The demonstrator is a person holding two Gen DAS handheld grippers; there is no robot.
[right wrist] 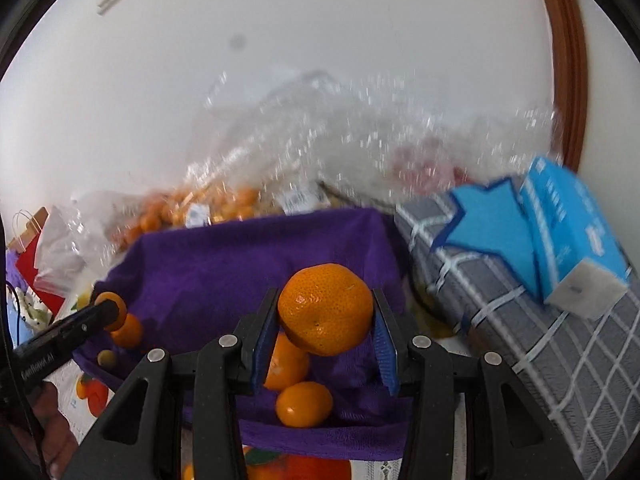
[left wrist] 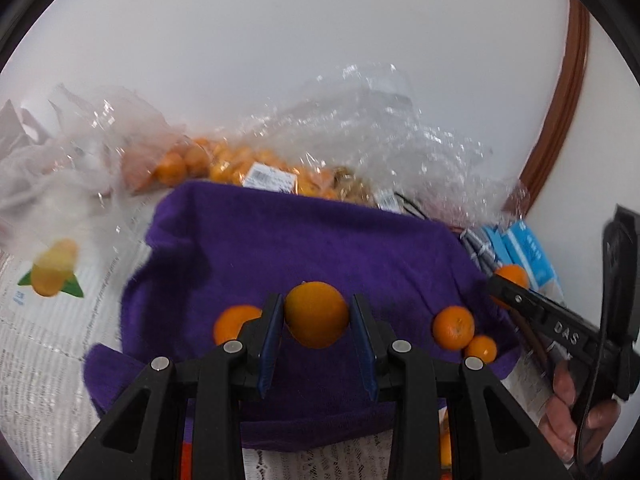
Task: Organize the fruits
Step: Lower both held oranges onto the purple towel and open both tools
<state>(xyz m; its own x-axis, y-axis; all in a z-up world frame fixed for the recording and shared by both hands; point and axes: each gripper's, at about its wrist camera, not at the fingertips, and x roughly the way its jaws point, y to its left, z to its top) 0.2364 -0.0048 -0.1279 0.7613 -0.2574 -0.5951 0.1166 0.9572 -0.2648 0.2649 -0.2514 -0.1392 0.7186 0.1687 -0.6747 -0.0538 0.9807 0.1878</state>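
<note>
A purple cloth (left wrist: 304, 240) lies on the table; it also shows in the right wrist view (right wrist: 224, 268). My left gripper (left wrist: 317, 322) is shut on a mandarin (left wrist: 317, 315) just above the cloth. Three loose mandarins lie on the cloth: one at left (left wrist: 232, 322), two at right (left wrist: 453, 327) (left wrist: 481, 349). My right gripper (right wrist: 326, 316) is shut on a larger mandarin (right wrist: 326, 308) above the cloth's right part, over two loose mandarins (right wrist: 286, 362) (right wrist: 304, 404). The right gripper shows at the right of the left view (left wrist: 505, 280). The left gripper shows at the left of the right view (right wrist: 114, 310).
A clear plastic bag of mandarins (left wrist: 224, 164) lies behind the cloth against the white wall. Crumpled plastic (left wrist: 380, 128) rises at the back right. A blue tissue pack (right wrist: 568, 224) sits on a grey checked cloth (right wrist: 520, 320) to the right. Printed paper (left wrist: 52, 320) covers the table at left.
</note>
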